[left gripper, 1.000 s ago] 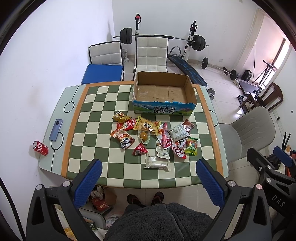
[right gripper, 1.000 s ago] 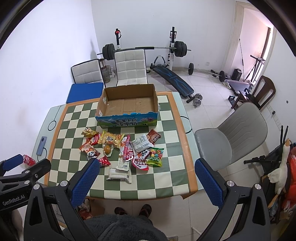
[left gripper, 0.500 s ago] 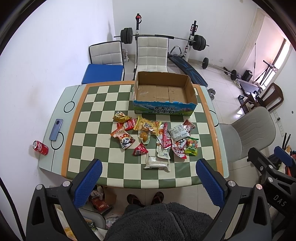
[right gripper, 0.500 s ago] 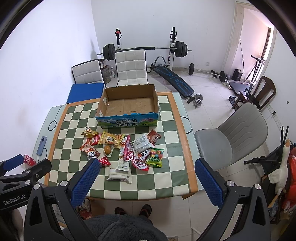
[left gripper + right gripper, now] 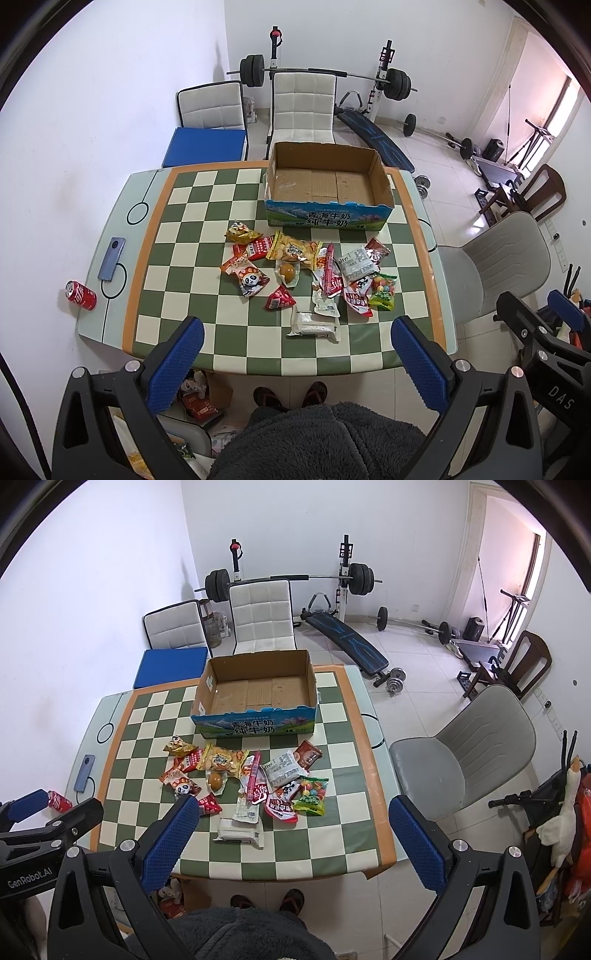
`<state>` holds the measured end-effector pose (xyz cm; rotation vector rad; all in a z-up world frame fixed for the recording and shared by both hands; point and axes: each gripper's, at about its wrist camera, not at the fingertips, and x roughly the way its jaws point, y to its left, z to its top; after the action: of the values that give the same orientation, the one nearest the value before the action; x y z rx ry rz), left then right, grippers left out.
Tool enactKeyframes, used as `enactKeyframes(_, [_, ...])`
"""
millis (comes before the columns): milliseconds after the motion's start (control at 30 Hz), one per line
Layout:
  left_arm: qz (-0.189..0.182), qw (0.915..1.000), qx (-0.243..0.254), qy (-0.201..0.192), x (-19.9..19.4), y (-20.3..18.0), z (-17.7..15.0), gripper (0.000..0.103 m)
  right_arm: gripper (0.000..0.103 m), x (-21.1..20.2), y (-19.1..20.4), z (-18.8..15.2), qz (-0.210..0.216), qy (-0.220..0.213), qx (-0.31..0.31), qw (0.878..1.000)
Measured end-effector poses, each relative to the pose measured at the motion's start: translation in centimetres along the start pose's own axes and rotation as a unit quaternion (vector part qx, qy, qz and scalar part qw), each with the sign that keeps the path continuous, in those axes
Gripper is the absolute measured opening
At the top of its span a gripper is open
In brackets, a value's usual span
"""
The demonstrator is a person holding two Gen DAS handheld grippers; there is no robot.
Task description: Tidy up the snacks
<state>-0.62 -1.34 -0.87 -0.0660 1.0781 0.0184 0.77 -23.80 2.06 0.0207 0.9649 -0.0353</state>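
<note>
Several snack packets [image 5: 310, 273] lie in a loose heap in the middle of the green-and-cream checkered table [image 5: 184, 236]; they also show in the right wrist view [image 5: 251, 779]. An empty open cardboard box [image 5: 327, 184] stands behind them at the table's far edge, also seen in the right wrist view [image 5: 258, 694]. My left gripper [image 5: 295, 362] is open and empty, high above the table's near edge. My right gripper [image 5: 291, 842] is open and empty, also high above the near edge. A white packet [image 5: 314, 325] lies nearest to me.
A red soda can [image 5: 80, 294] and a blue phone [image 5: 111, 258] lie on the table's left margin. Two white chairs [image 5: 303, 107] stand behind the table, a grey chair [image 5: 495, 266] to its right. Weight equipment [image 5: 288, 583] lines the back wall.
</note>
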Motion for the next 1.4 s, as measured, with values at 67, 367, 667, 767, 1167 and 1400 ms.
enactKeyframes(67, [0.0, 1.0, -0.001, -0.001, 0.0, 0.1, 0.1, 0.103, 0.103, 0.0, 0.1, -0.1, -0.001, -0.001, 0.0, 1.0])
enactKeyframes(367, [0.0, 1.0, -0.001, 0.0, -0.5, -0.4, 0.3, 0.103, 0.103, 0.0, 0.1, -0.1, 0.001, 0.0, -0.001, 1.0])
enactKeyframes(667, [-0.002, 1.0, -0.003, 0.005, 0.3, -0.1, 0.0, 0.103, 0.103, -0.1, 0.6, -0.4, 0.007, 0.001, -0.002, 1.0])
enactKeyframes(767, [-0.002, 1.0, -0.006, 0.003, 0.4, 0.1, 0.0, 0.103, 0.103, -0.1, 0.8, -0.4, 0.007, 0.0, -0.001, 1.0])
enactKeyframes(1167, [0.011, 0.9904, -0.11, 0.083, 10.6, 6.1, 2.8, 0.103, 0.103, 10.1, -2.4, 1.6, 0.052, 0.095, 0.062, 0.992])
enactKeyframes(1400, [-0.009, 0.9586, -0.21, 0.193, 22.0, 10.8, 2.9, 0.103, 0.103, 24.7, -3.3, 0.8, 0.11, 0.221, 0.1, 0.964])
